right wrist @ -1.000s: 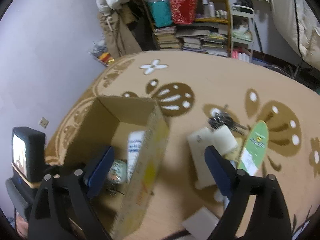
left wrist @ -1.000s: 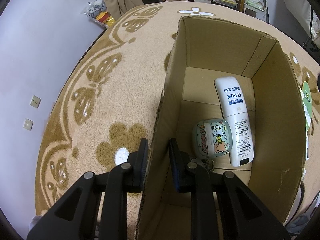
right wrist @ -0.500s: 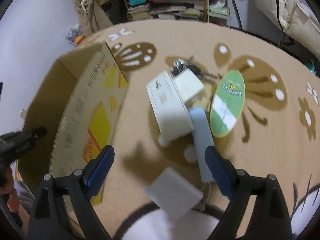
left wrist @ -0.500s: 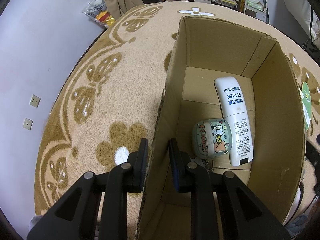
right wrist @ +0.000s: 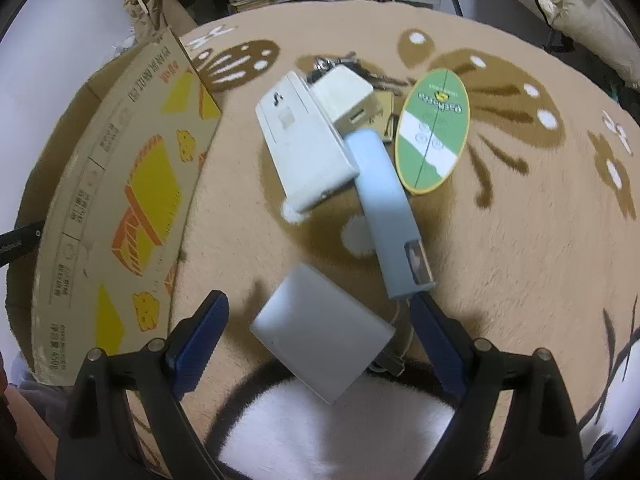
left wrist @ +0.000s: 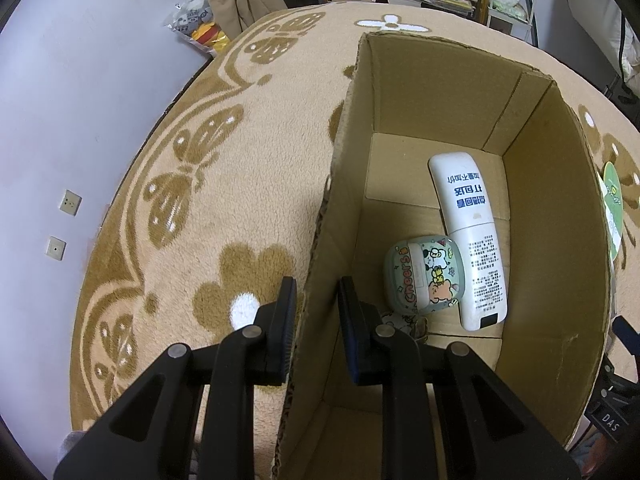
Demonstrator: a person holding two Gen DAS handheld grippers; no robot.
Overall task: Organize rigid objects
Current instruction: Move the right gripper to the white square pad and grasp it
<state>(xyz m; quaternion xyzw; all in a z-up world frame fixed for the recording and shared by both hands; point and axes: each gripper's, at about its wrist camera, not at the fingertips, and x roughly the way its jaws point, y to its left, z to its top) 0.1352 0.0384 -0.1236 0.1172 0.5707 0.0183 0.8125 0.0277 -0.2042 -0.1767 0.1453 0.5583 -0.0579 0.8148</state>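
Rigid objects lie in two groups. Inside the cardboard box [left wrist: 536, 184] rest a white remote [left wrist: 468, 236] and a cartoon-printed case [left wrist: 426, 276], the two touching on the box floor. On the rug [right wrist: 520, 240] beside the box lie a grey adapter block [right wrist: 320, 336], a pale blue bar [right wrist: 388, 216], a white device [right wrist: 308, 148], a smaller white block [right wrist: 344, 94], a green oval card [right wrist: 432, 128] and some keys [right wrist: 340, 62], mostly overlapping.

Left gripper [left wrist: 316, 320]: fingers straddle the box's near side wall, one inside and one outside, narrowly parted; whether the pads actually press the cardboard cannot be told. It appears to steady the box.

Right gripper [right wrist: 318, 340]: fingers spread wide, holding nothing, poised on either side of the grey adapter block, which is the likely next pick.

Recommendation: lower squarely so both pads meet the block's flat opposite faces. The right finger sits just beside the blue bar's end and a thin cord; keep clear of both before closing. Keep the box steady during transfer.
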